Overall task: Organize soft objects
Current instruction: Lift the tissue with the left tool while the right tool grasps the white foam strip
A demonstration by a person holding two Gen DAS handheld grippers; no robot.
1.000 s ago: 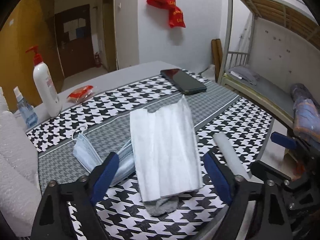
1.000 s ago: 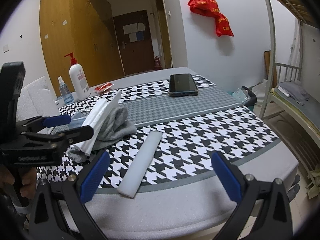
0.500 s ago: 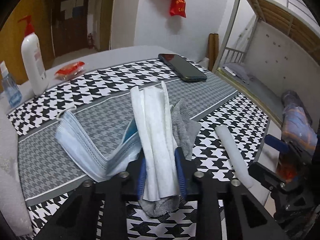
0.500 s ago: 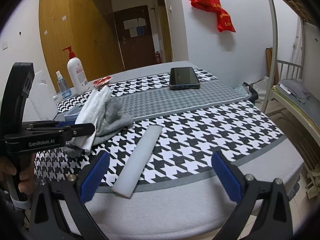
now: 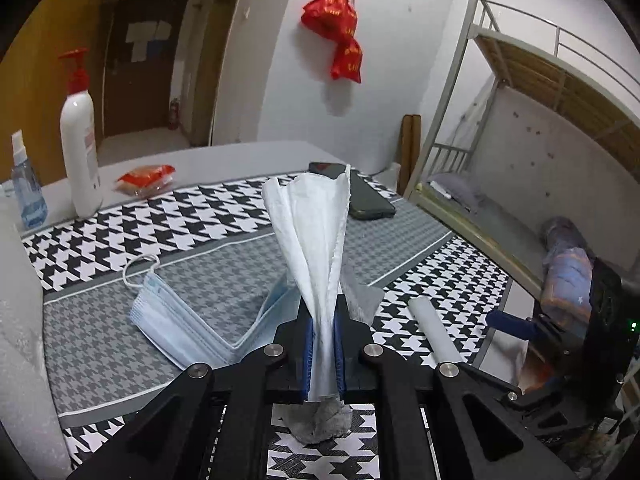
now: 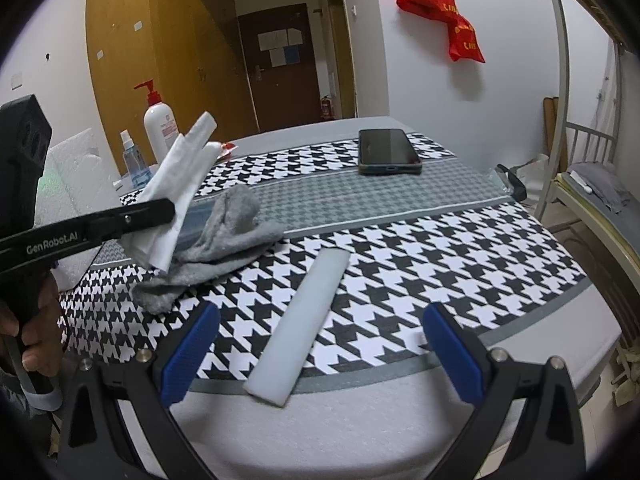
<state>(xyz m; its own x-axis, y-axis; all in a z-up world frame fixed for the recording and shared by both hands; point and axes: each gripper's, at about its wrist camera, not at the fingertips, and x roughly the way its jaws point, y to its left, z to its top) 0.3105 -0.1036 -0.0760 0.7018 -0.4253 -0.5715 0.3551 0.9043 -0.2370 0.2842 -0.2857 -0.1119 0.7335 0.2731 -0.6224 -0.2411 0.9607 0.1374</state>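
The grey cloth (image 5: 320, 426) is largely hidden behind the left tongs (image 5: 325, 344) (only its bunched end shows).

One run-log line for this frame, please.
left gripper: shut on white tissue, lifted | grey cloth: on table beneath | right gripper: open, over foam strip | masks: untouched

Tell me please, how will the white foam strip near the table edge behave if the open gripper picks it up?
The foam strip looks light. It lies flat and straight, so probably rather stiff, unlikely to roll. It may dent between the pads.
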